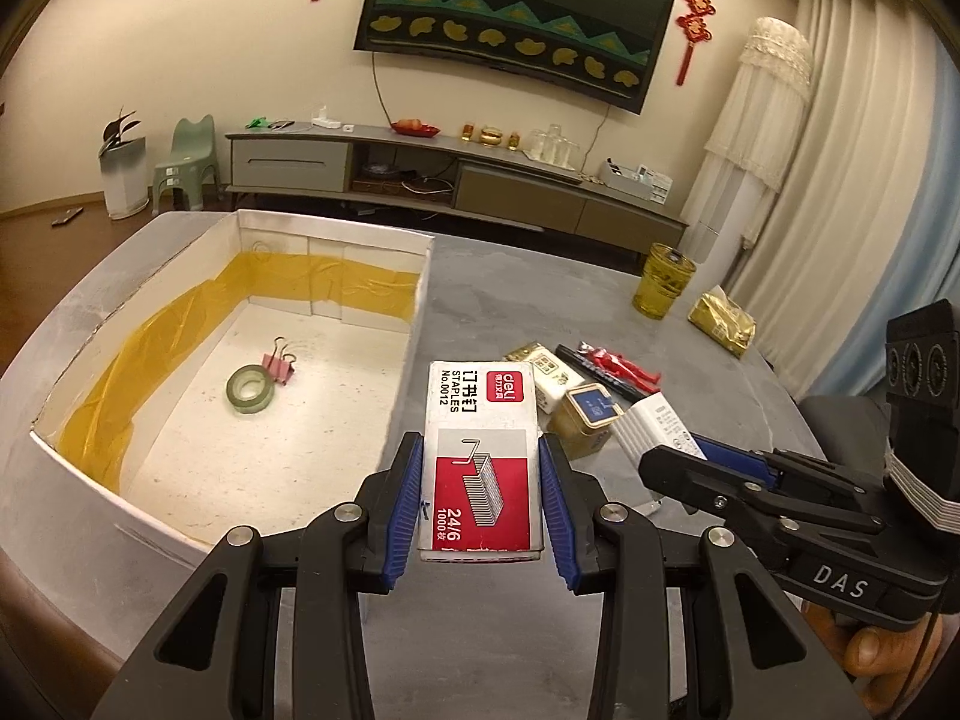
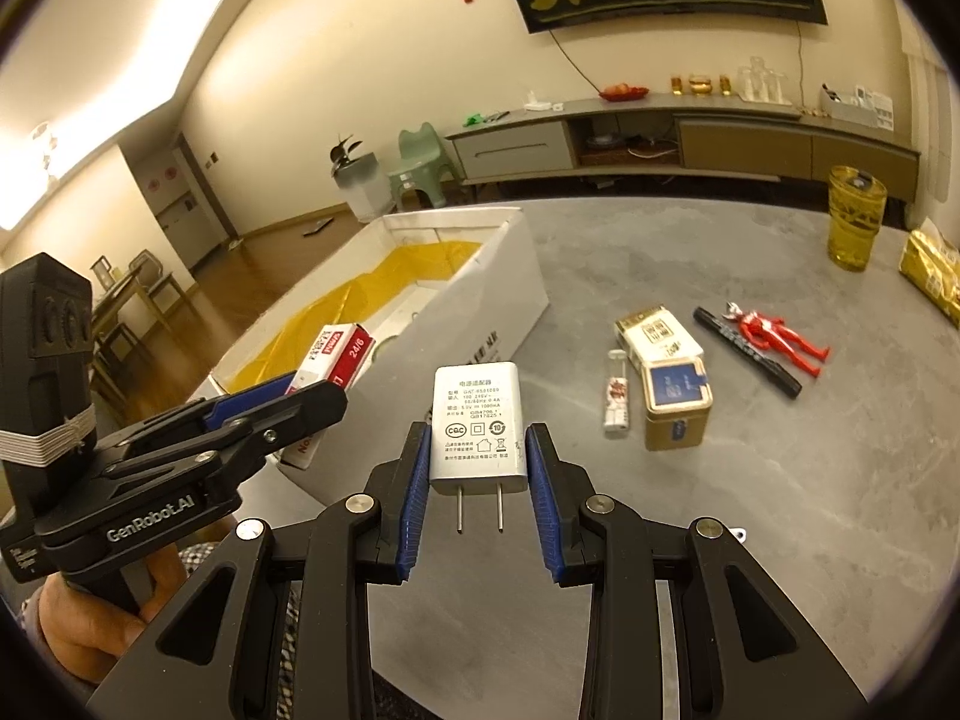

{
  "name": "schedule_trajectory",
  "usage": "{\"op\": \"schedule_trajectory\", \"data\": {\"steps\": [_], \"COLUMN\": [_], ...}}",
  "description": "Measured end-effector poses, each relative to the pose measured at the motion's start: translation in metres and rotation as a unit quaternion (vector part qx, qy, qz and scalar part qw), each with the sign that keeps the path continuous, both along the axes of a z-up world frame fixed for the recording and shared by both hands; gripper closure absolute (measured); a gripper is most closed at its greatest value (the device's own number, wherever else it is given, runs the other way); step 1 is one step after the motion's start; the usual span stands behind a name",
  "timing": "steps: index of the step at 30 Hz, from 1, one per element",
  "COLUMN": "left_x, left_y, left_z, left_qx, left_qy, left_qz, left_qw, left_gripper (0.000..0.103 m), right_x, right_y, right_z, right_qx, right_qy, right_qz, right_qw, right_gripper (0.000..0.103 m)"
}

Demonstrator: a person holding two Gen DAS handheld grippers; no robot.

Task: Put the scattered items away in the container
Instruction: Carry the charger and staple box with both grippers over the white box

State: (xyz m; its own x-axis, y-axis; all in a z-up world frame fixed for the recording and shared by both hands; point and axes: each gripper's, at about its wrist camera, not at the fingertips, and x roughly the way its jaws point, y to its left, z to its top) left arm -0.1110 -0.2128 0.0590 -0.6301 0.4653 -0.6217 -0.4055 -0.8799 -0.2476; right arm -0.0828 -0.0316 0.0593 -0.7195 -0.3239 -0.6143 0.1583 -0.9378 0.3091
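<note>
Holding a staple box by its long sides, the left gripper hangs just right of the container; the right gripper pinches a charger. Both look light, stiff, probably slick; flat-side grips suit them.

The staple box reads "deli", "STAPLES No.0012", "24/6", "1000". Right of it, the right gripper reads "DAS"; the left gripper reads "GenRobot.AI". The charger shows "CQC".
</note>
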Motion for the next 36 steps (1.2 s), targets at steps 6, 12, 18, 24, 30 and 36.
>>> {"op": "schedule_trajectory", "data": {"steps": [6, 12, 18, 24, 30, 36], "left_x": [-0.011, -0.026, -0.039, -0.048, -0.056, -0.061], "left_y": [-0.015, -0.032, -0.048, -0.066, -0.085, -0.103], "left_z": [-0.001, 0.0, -0.002, -0.002, -0.001, -0.002], "left_qx": [0.01, 0.017, 0.015, 0.015, 0.023, 0.03], "left_qy": [-0.005, -0.01, -0.019, -0.023, -0.026, -0.029], "left_qz": [0.01, 0.023, 0.034, 0.043, 0.053, 0.063], "left_qw": [0.9999, 0.9995, 0.9991, 0.9987, 0.998, 0.9971], "left_gripper": [0.064, 0.064, 0.064, 0.064, 0.064, 0.064], "right_x": [-0.008, -0.019, -0.029, -0.039, -0.047, -0.054], "right_y": [-0.012, -0.023, -0.041, -0.058, -0.075, -0.09], "right_z": [0.006, 0.008, 0.015, 0.025, 0.033, 0.036], "right_qx": [0.004, 0.005, 0.011, 0.022, 0.034, 0.049], "right_qy": [0.004, 0.001, 0.005, 0.011, 0.015, 0.013], "right_qz": [0.003, 0.006, 0.019, 0.031, 0.044, 0.058], "right_qw": [1.0, 1.0, 1.0, 0.999, 0.998, 0.997], "right_gripper": [0.07, 0.07, 0.07, 0.07, 0.07, 0.07]}}
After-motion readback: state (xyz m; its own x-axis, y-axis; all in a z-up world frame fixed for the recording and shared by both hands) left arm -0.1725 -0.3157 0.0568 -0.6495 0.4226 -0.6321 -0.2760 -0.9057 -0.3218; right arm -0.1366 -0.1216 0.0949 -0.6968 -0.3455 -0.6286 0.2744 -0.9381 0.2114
